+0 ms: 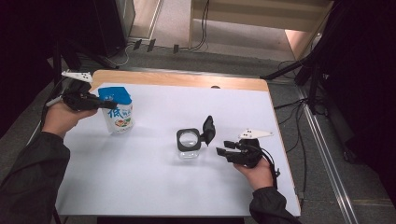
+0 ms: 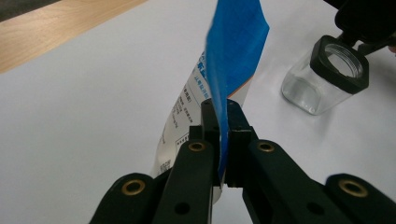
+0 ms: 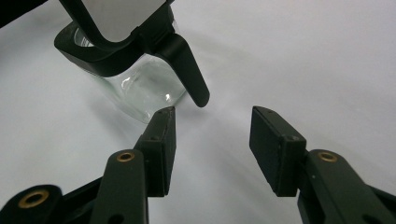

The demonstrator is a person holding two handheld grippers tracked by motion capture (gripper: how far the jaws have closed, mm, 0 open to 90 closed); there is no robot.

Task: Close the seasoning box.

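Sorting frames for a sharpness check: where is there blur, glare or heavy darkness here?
High view: surroundings fall into deep black while the white table is evenly lit; left gripper view: the blue carton top and nearby tongs look soft; right gripper view: the glass jar shows small highlights, and the tongs are slightly blurred.

From my left gripper (image 2: 219, 135), the carton (image 2: 233, 60) loses its blue top past the upper edge, and my jaws cover its lower print, which is too small to read anyway. From my right gripper (image 3: 210, 140), the glass jar (image 3: 140, 88) is cut off at the top, so its flipped-open lid (image 3: 116, 18) shows only partly.
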